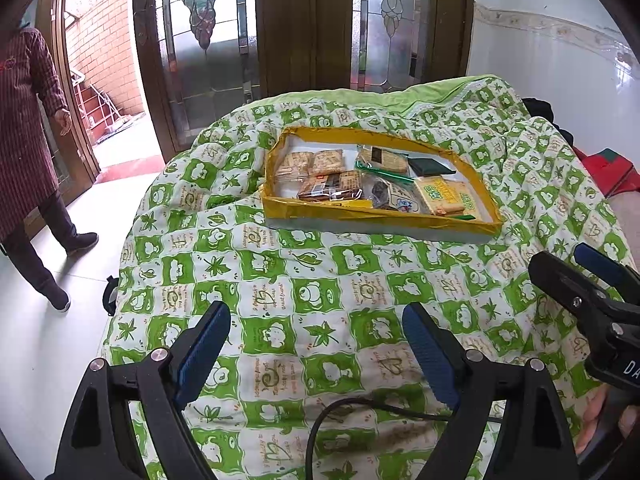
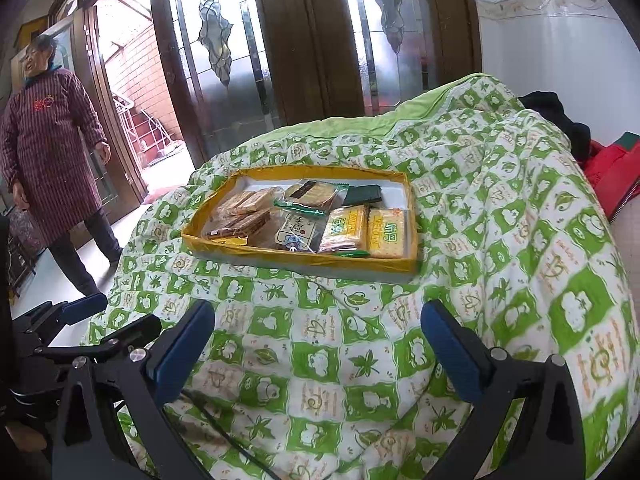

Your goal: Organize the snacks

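A shallow yellow-rimmed tray (image 1: 372, 216) (image 2: 304, 265) lies on a green-and-white quilt (image 1: 320, 292) (image 2: 320, 360). Several wrapped snacks fill it: brown biscuit packs (image 1: 308, 164) (image 2: 244, 208) on the left, yellow cracker packs (image 1: 448, 194) (image 2: 368, 228) on the right, a dark green packet (image 1: 430, 165) (image 2: 362, 195) at the back. My left gripper (image 1: 316, 328) hovers open over the quilt, well short of the tray, nothing between its blue pads. My right gripper (image 2: 320, 328) is likewise open and empty in front of the tray; it also shows at the right edge of the left wrist view (image 1: 560, 268).
A person in a dark red striped smock (image 1: 24, 128) (image 2: 48, 152) stands on the tiled floor at the left by an open door. Wooden doors with patterned glass (image 1: 304, 24) rise behind the quilt. Red cloth (image 2: 612, 168) lies at the right. A black cable (image 1: 360, 404) crosses the near quilt.
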Demonstrator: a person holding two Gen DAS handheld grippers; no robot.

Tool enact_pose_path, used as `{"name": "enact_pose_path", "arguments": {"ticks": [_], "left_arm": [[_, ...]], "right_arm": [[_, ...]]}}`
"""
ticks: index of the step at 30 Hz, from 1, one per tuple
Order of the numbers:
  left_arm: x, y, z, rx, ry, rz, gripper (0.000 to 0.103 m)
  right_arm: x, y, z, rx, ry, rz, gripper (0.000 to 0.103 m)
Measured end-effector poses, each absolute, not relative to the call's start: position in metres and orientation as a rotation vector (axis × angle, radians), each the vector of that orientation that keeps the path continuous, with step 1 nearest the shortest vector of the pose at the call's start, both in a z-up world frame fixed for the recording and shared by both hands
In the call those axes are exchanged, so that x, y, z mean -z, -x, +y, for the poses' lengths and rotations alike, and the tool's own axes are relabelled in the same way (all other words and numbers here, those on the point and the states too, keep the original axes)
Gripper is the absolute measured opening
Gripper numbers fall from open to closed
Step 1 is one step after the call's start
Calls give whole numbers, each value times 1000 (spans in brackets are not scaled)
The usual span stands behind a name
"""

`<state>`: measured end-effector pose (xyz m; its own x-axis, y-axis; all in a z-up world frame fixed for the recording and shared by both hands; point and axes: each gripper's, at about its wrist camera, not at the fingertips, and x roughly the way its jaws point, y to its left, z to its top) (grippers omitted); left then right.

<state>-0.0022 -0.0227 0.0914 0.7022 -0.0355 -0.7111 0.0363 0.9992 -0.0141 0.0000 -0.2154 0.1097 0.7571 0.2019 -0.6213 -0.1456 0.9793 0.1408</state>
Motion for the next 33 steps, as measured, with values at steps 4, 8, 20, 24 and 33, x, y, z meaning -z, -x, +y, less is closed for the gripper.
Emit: {"name": "enact_pose_path", "arguments": {"ticks": [4, 8, 20, 24, 33], "left_arm": [[-94, 5, -24, 14, -8, 786, 90], [-98, 9, -24, -3, -10, 772, 90], [-110, 16, -31, 3, -22, 730, 95], [-112, 17, -31, 10, -16, 728, 98], [-115, 19, -34, 12, -37, 713, 102]], "right_arm": [[-110, 4, -215, -187, -89, 689, 103], [-112, 8, -214, -190, -84, 680, 103], [-118, 19, -215, -177, -89, 656, 103], [-120, 22, -217, -168, -102, 660, 103], [-123, 27, -218, -163, -115, 660, 103]]}}
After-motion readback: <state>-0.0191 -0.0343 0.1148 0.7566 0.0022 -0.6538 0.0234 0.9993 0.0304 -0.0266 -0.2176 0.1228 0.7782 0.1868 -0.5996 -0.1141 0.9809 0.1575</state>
